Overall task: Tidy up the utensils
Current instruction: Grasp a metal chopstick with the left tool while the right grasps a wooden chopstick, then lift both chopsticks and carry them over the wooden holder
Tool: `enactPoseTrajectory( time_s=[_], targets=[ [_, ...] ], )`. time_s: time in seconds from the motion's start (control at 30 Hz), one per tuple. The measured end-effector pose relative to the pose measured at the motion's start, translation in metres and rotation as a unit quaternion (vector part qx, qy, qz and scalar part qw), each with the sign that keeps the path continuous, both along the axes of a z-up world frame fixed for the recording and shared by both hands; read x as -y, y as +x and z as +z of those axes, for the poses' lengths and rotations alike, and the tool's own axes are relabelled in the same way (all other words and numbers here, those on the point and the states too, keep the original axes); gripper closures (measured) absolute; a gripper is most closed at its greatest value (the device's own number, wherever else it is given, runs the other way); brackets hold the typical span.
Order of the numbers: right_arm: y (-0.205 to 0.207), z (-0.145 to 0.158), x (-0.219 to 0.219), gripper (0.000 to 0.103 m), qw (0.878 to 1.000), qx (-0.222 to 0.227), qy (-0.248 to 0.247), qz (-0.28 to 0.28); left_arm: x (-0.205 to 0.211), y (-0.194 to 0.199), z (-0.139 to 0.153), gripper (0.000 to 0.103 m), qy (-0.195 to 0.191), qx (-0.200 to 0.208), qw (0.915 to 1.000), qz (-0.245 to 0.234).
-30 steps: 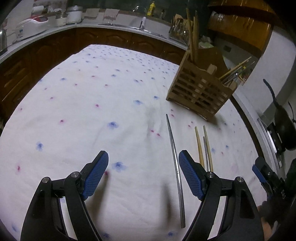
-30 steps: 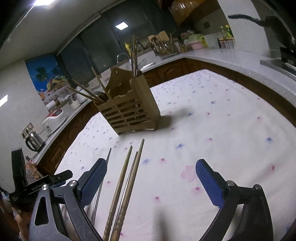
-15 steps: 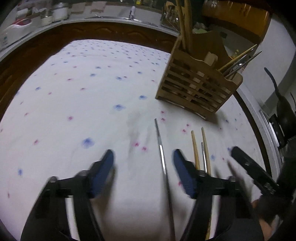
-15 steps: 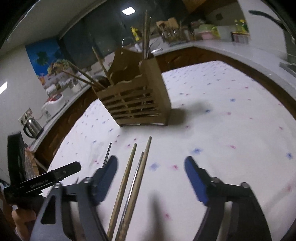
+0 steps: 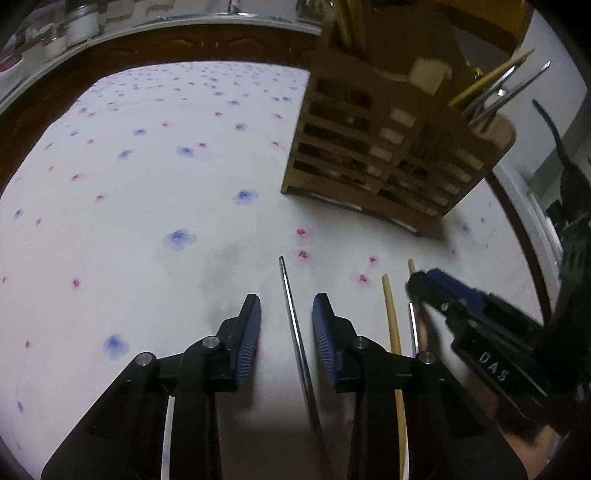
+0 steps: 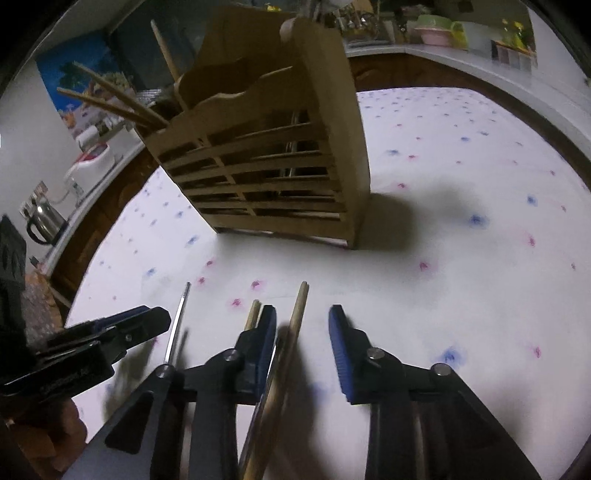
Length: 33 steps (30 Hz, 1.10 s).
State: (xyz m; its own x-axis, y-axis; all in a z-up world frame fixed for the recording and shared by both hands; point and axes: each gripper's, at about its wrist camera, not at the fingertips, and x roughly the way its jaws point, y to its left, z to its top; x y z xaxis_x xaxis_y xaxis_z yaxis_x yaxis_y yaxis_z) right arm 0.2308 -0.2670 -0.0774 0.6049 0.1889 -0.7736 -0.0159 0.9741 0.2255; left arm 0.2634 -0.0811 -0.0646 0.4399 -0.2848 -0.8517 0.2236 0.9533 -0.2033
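A wooden slatted utensil holder (image 5: 388,147) stands on the flowered cloth and shows in the right wrist view (image 6: 273,166) too, with chopsticks sticking out. My left gripper (image 5: 286,332) is open, its jaws either side of a metal chopstick (image 5: 291,321) lying on the cloth. My right gripper (image 6: 303,339) is open around a wooden chopstick (image 6: 295,332); a second wooden chopstick (image 6: 253,319) and a thin metal one lie just left of its left finger. The right gripper also shows in the left wrist view (image 5: 436,284), beside the wooden chopsticks (image 5: 389,314).
The white cloth (image 5: 129,184) covers the table. A dark wood counter with a pale top (image 5: 166,33) curves around behind it, holding jars. A kettle (image 6: 42,221) and a white appliance (image 6: 92,158) stand on the counter to the left.
Both grippers have moved forward toward the holder and lower to the cloth. Their jaws have narrowed, the left around the metal chopstick, the right around a wooden one.
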Motion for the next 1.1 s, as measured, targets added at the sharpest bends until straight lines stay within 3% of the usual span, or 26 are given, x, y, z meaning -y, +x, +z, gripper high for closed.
enactPoseTrajectory(
  time_s=[0.17,0.23,0.3,0.4,0.57,0.8,1.1],
  targets=[
    [0.008,0.000,-0.007,0.087,0.999,-0.004,-0.044,0.010,0.016,-0.004,-0.001,0.077,0.047,0.031,0.9983,-0.013],
    [0.006,-0.001,-0.014,0.087,0.997,0.001,-0.074,0.019,0.021,-0.007,-0.002,0.087,0.072,0.047,0.9962,-0.014],
    [0.004,-0.001,-0.018,0.094,0.996,0.006,-0.090,0.023,0.021,-0.008,-0.002,0.096,0.074,0.049,0.9959,-0.017],
    [0.002,-0.001,-0.015,0.097,0.997,0.004,-0.074,0.022,0.016,-0.009,-0.001,0.099,0.066,0.045,0.9966,-0.017],
    [-0.011,0.011,-0.003,0.099,0.999,0.011,-0.029,0.017,-0.004,-0.019,0.009,0.099,0.016,0.039,0.9991,-0.002],
    [-0.049,0.059,0.011,0.099,0.997,0.063,0.032,0.012,-0.039,-0.058,0.054,0.099,-0.075,0.065,0.9949,0.016],
    [-0.095,0.109,0.022,0.099,0.990,0.127,0.067,0.011,-0.066,-0.101,0.112,0.099,-0.122,0.124,0.9848,0.012]
  ],
)
